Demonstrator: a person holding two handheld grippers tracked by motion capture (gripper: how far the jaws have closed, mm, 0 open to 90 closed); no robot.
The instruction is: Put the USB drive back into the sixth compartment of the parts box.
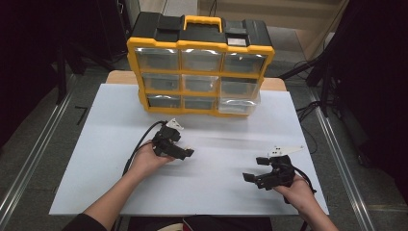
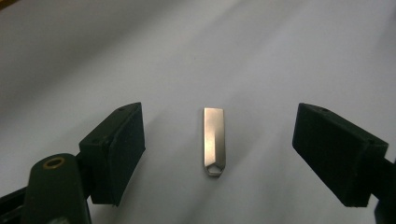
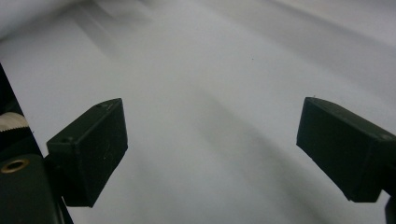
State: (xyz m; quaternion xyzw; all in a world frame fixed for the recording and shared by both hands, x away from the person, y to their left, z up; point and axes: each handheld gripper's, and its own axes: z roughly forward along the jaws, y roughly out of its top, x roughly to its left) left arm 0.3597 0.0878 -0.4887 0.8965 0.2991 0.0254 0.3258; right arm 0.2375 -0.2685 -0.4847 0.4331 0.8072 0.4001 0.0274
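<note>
White sheet (image 1: 115,159) covers the table, grey floor around it, dark surroundings on both sides. Yellow-and-black drawer organizer (image 1: 199,65) stands upright at the far edge of the sheet, nine clear drawers in a three-by-three grid, yellow carry handle on top; the bottom-right drawer sits proud of the frame.

Left gripper (image 1: 185,150) is held low over the sheet, left of centre, in front of the organizer and well apart from it. Jaws wide apart, nothing clamped. In the left gripper view a small metal USB stick (image 2: 214,141) lies flat on the sheet between the two pads, clear of both, long axis running along the jaws, loop end nearest the camera. In the high view the stick is too small to make out for sure.

Right gripper (image 1: 255,169) is near the right front of the sheet, jaws pointing left toward the middle, also spread wide. Right gripper view has bare white sheet between its pads, nothing held. Both grippers trail black cables.
</note>
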